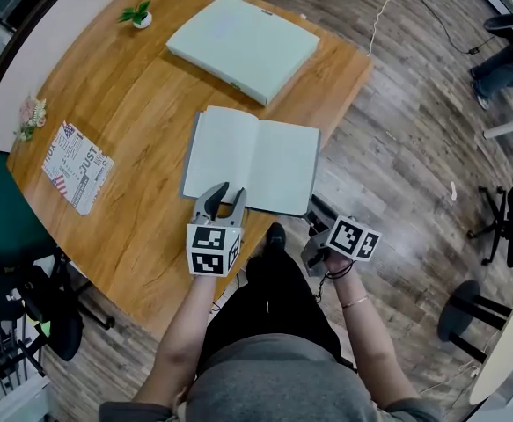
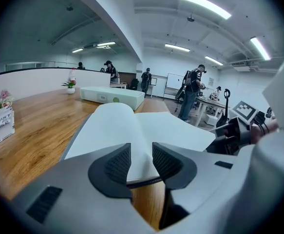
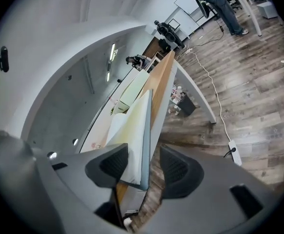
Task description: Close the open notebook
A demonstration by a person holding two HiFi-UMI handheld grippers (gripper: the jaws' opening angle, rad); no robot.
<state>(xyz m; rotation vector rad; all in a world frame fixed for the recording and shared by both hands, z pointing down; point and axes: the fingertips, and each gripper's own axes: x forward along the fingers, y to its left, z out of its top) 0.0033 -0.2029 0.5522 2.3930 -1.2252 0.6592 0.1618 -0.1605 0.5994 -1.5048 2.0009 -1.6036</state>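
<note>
The notebook (image 1: 252, 158) lies open and flat on the wooden worktop (image 1: 124, 139), close to the near edge. Both blank pages face up and a thin grey cover shows round the outside. Its near right corner sits at the worktop's rim, or perhaps just over it.

I judge it light and easy to fold. The pages look soft and will bow or fan if I lift them alone. The cover seems only a little stiffer, so it may flex rather than swing as a board. The paper is smooth, so a shallow pinch could slip off.

The left hand-held gripper (image 1: 224, 202) hovers at the notebook's near edge by the spine. Its jaws stand narrowly apart and press on nothing, with the page edge just beyond the pads.

The right hand-held gripper (image 3: 144, 162) is rolled onto its side with its jaws wide. The right-hand cover and its pages stand edge-on between them, with a clear gap on one side, so I do not count it as gripped.

I would take hold there, at the free right edge near the corner, catching cover and pages together. Then I would carry that half over in an arc about the spine. The left hand-held gripper could press the left half down so the notebook does not skate across the smooth wood.
</note>
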